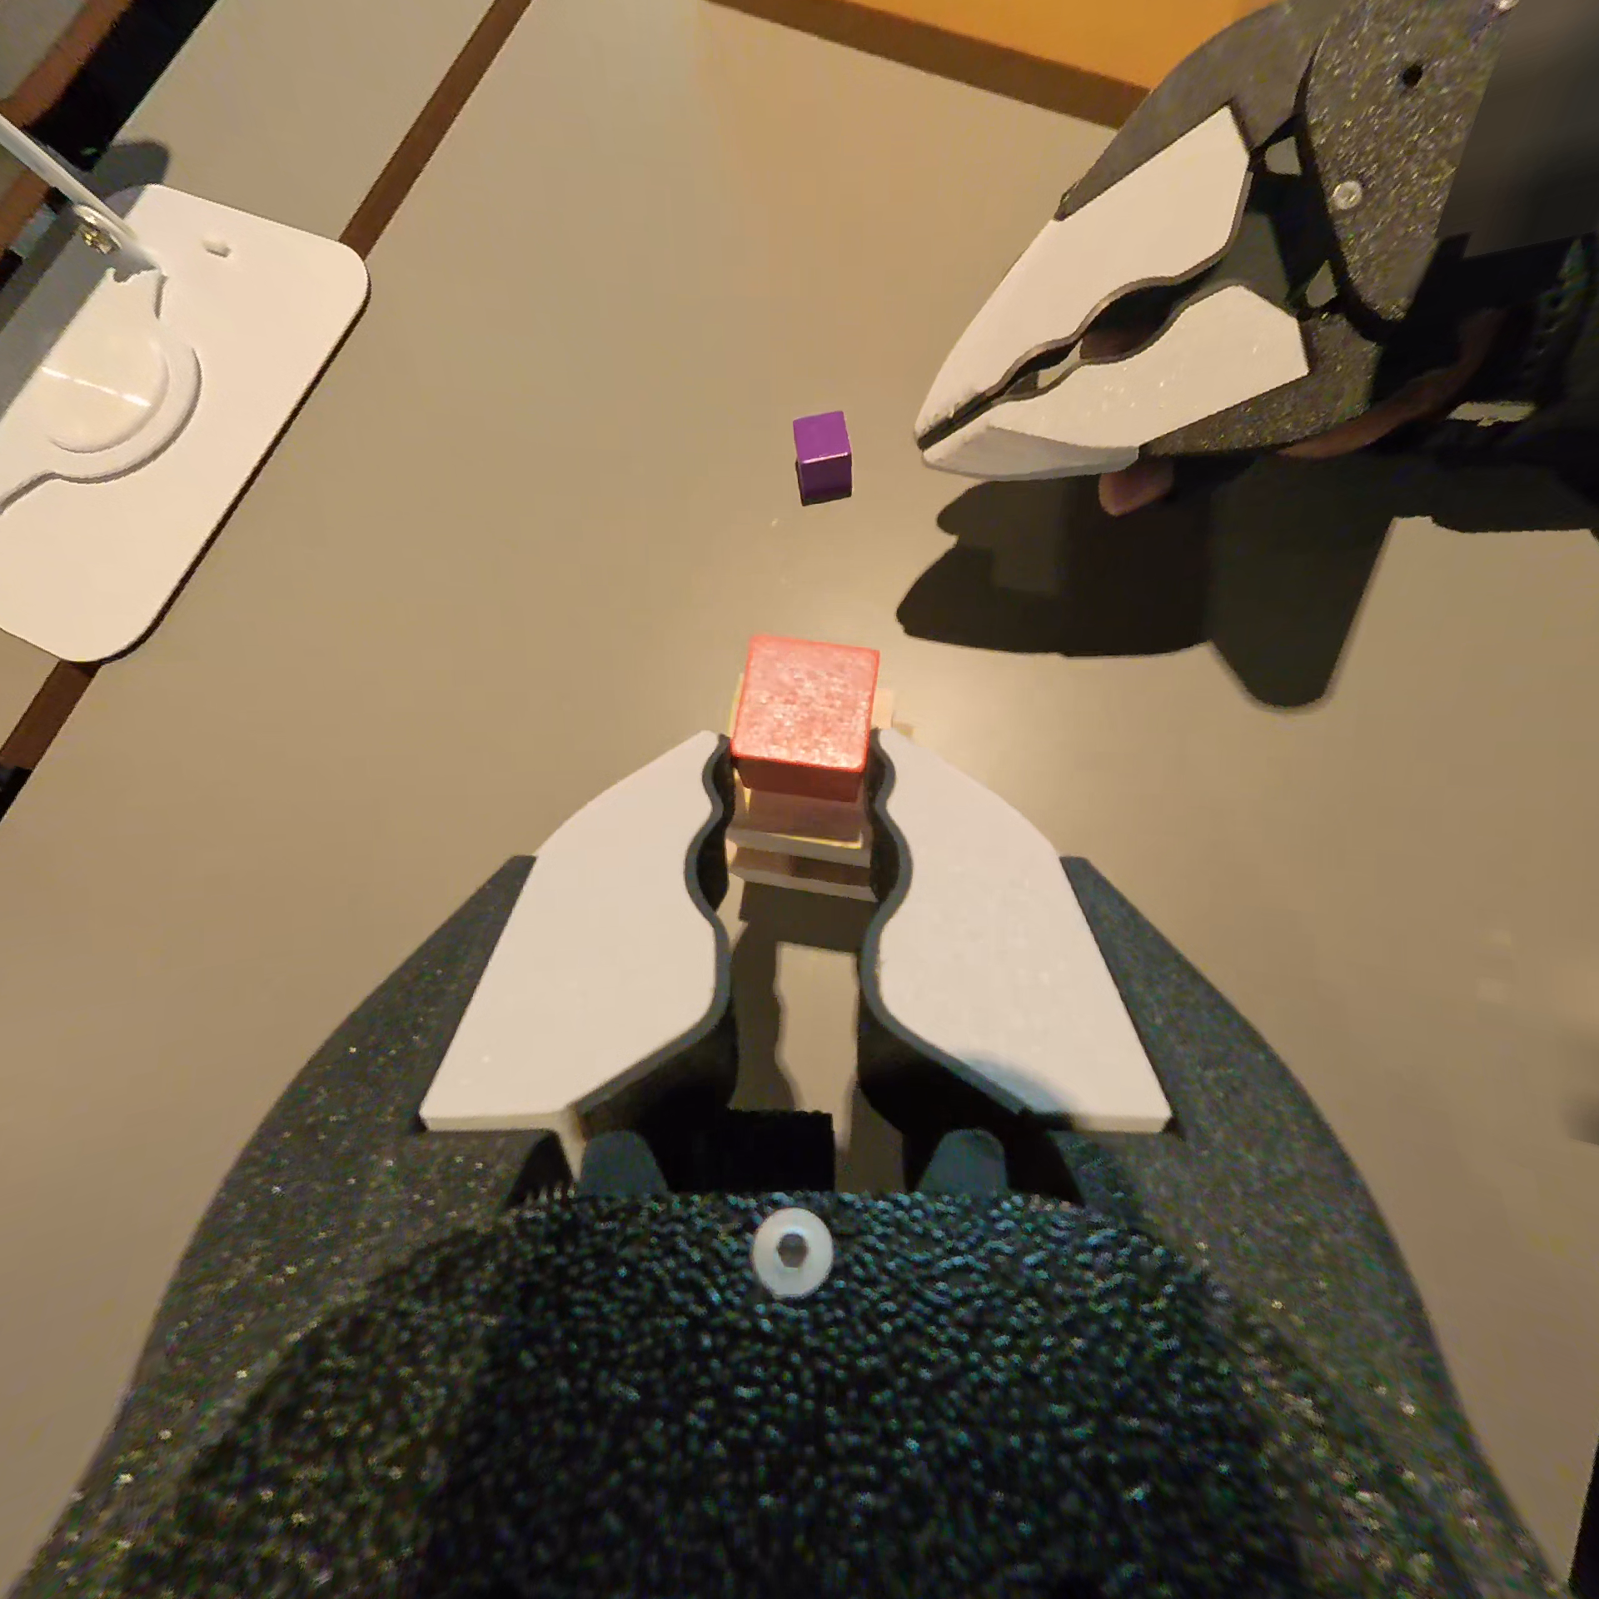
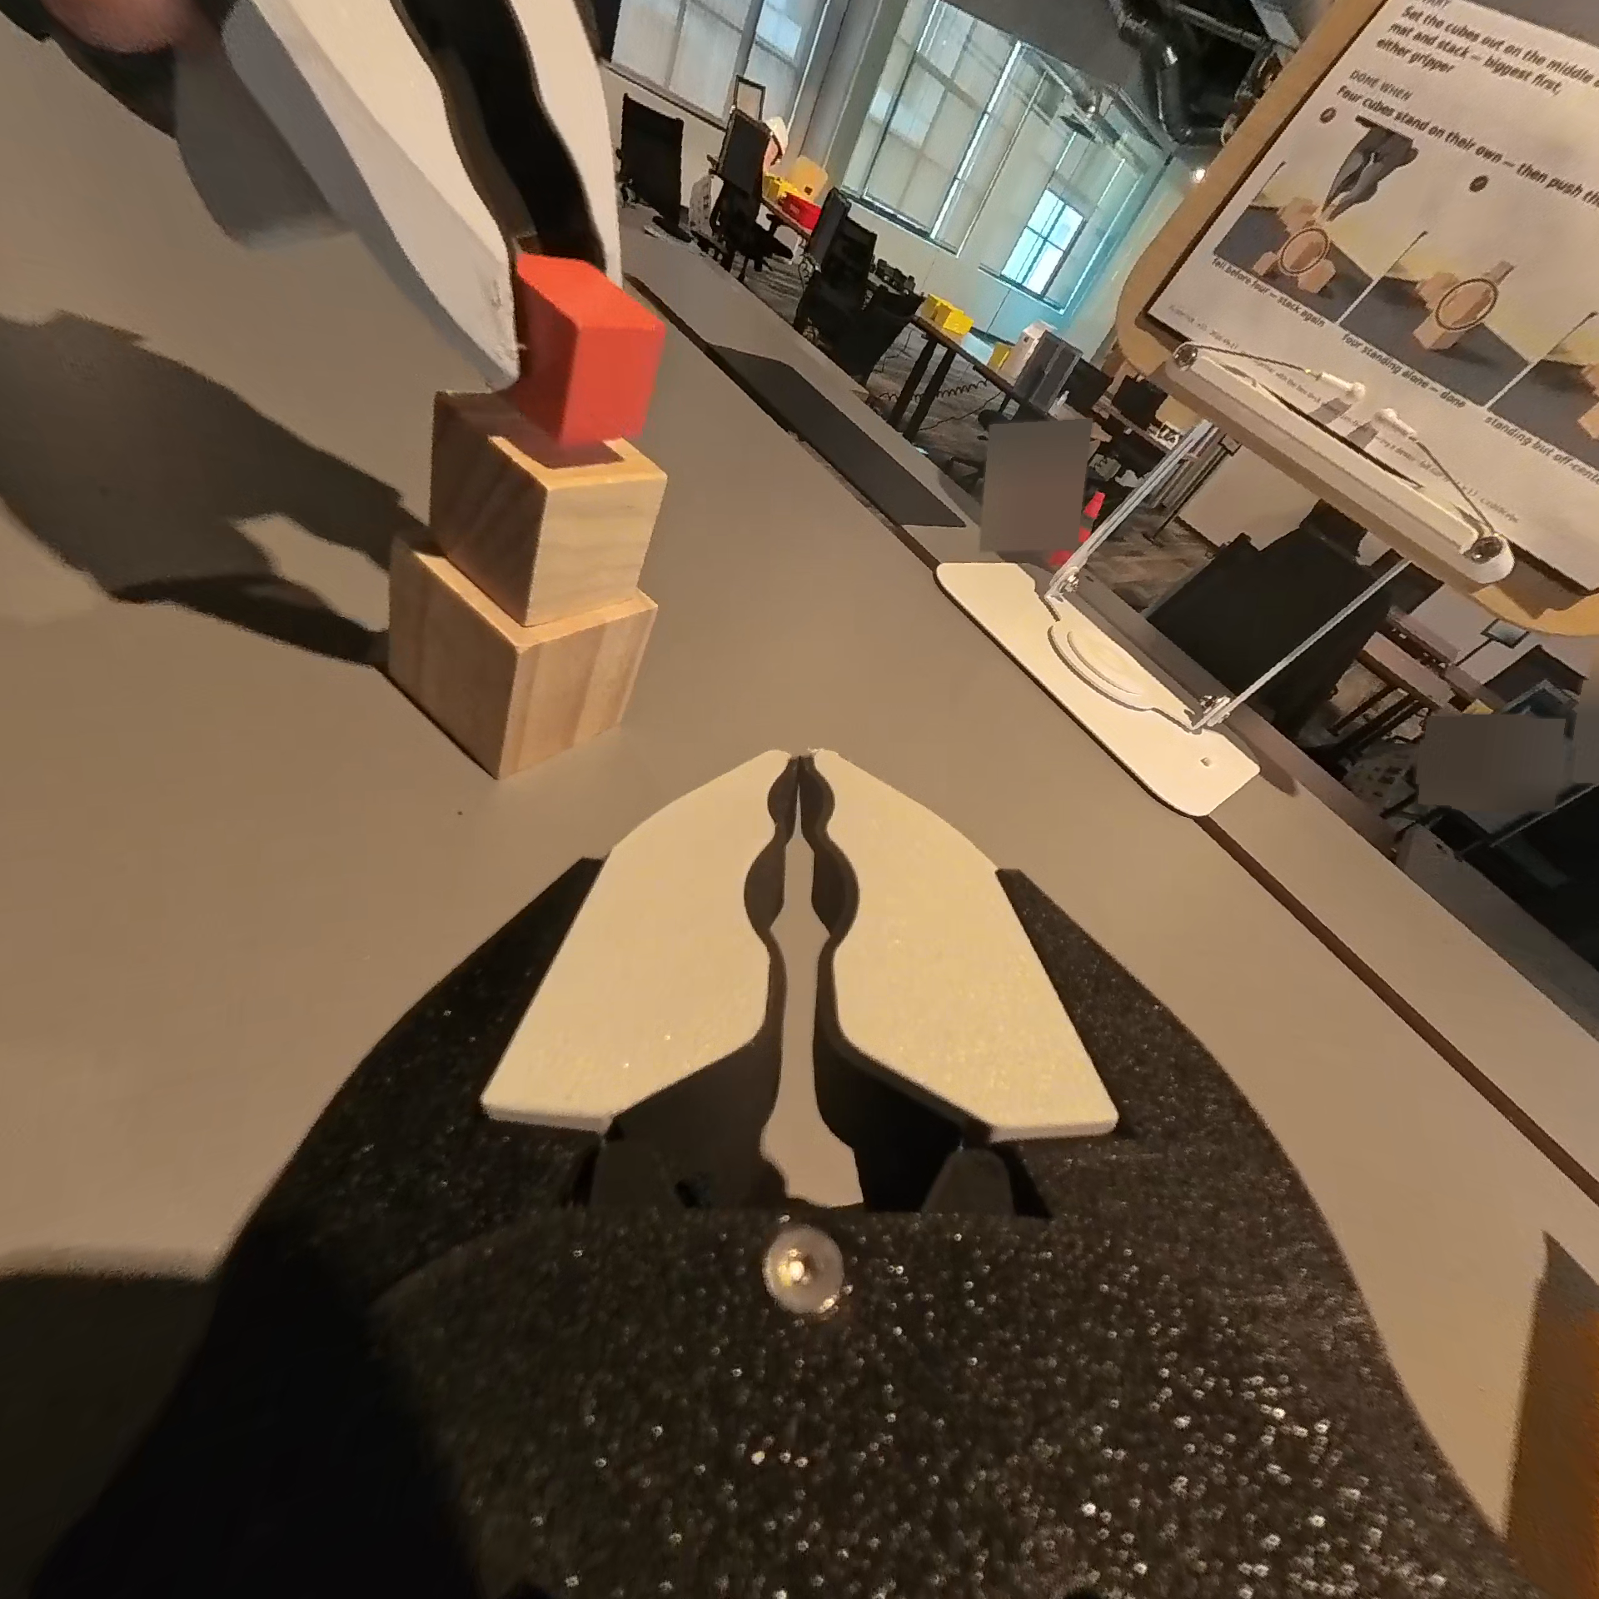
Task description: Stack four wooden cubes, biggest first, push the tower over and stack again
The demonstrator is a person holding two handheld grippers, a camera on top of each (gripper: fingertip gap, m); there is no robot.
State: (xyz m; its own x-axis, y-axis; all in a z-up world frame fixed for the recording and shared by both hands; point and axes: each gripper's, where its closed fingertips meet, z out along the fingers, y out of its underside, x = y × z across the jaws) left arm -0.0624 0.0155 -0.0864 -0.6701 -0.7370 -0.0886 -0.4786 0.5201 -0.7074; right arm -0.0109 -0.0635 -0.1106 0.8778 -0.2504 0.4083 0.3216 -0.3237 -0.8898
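Setting the red cube (image 2: 588,350) on the two-cube wooden stack (image 2: 528,606), my left gripper (image 1: 800,744) grips it by its sides while my right gripper (image 2: 800,761) waits closed and empty nearby. Next I judge: let go gently, then fetch the purple cube (image 1: 822,454) lying apart on the bench (image 1: 519,519).

We see two bare, grained wooden cubes (image 2: 519,640), a matt red-painted cube (image 2: 588,363), a smooth matt grey worktop (image 1: 536,484), and tongs (image 1: 800,761) with grainy black bodies.
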